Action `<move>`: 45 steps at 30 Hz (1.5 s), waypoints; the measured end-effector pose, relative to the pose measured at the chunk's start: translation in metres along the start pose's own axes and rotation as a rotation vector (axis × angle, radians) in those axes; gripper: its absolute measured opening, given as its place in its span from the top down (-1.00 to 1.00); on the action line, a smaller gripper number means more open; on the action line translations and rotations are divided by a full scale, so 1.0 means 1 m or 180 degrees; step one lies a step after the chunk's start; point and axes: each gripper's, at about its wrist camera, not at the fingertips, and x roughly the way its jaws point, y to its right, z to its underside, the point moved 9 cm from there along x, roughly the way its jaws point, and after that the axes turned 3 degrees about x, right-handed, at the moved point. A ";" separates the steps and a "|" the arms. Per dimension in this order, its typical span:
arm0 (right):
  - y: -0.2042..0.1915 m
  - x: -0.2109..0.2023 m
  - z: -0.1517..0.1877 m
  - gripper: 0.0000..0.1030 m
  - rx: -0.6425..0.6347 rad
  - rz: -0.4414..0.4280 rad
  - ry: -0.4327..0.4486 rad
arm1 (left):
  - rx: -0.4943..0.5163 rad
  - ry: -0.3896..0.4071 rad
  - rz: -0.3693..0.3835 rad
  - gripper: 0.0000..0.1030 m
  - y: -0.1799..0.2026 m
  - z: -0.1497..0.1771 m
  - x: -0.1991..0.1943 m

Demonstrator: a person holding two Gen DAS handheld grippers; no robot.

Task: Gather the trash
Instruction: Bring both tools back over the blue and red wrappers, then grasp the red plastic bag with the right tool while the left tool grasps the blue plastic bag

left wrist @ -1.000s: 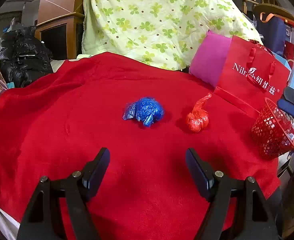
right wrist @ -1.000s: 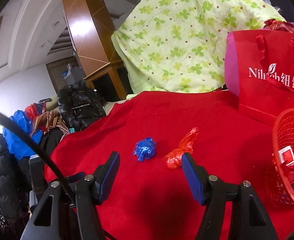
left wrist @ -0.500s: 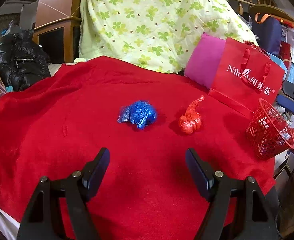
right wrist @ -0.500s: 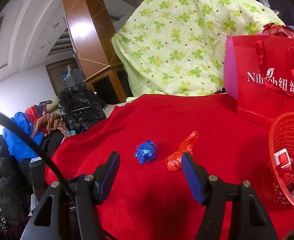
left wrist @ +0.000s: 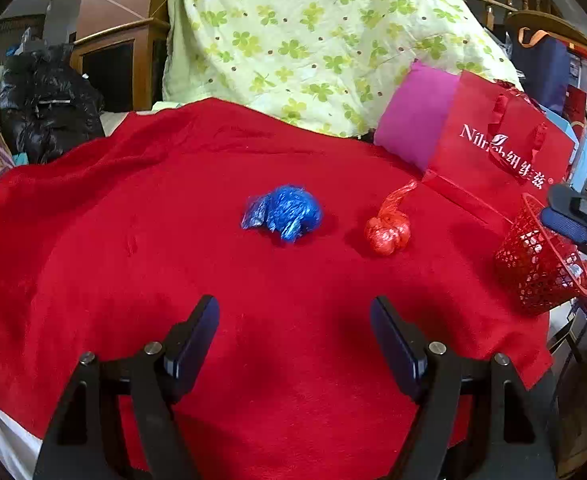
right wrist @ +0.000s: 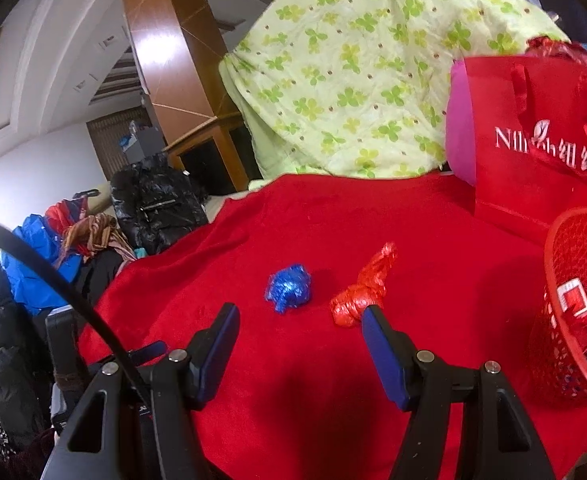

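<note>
Two plastic wads lay side by side mid-cloth point(left wrist: 93, 240): one wad point(left wrist: 283, 214) left, knotted wad point(left wrist: 387, 232) right. Mesh basket point(left wrist: 533, 264) at right edge; gift bag point(left wrist: 505, 152) behind it, pillow point(left wrist: 417, 120) left of bag.

Crumpled blue plastic wad point(left wrist: 283, 213) sits mid red cloth point(left wrist: 93, 240). Knotted red bag point(left wrist: 387, 232) lies near its right. Red mesh basket point(left wrist: 533, 264) stands at the cloth's right edge, some trash inside.

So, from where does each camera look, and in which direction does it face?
Left wrist: on the left gripper, facing down over the red cloth; open fingers show, right gripper at the edge.
Right wrist: on the right gripper, same direction; open fingers show.
Shared: blue wad, red wad, red basket.
</note>
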 end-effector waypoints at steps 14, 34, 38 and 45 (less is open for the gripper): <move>0.055 0.113 0.000 -0.29 0.0638 0.0160 -0.0610 | -0.0262 -0.0201 -0.0142 -0.52 -0.036 0.001 0.036; 0.091 0.239 0.022 0.14 0.1151 0.0643 -0.1135 | -0.0224 -0.0237 -0.0112 -0.52 -0.053 -0.074 0.106; 0.095 0.216 0.020 0.14 0.1038 0.0557 -0.0972 | -0.0337 -0.0333 0.0039 -0.52 -0.037 -0.086 0.134; 0.117 0.168 0.023 0.14 0.0988 0.0527 -0.0825 | -0.0518 -0.0598 0.0134 -0.52 -0.005 -0.091 0.187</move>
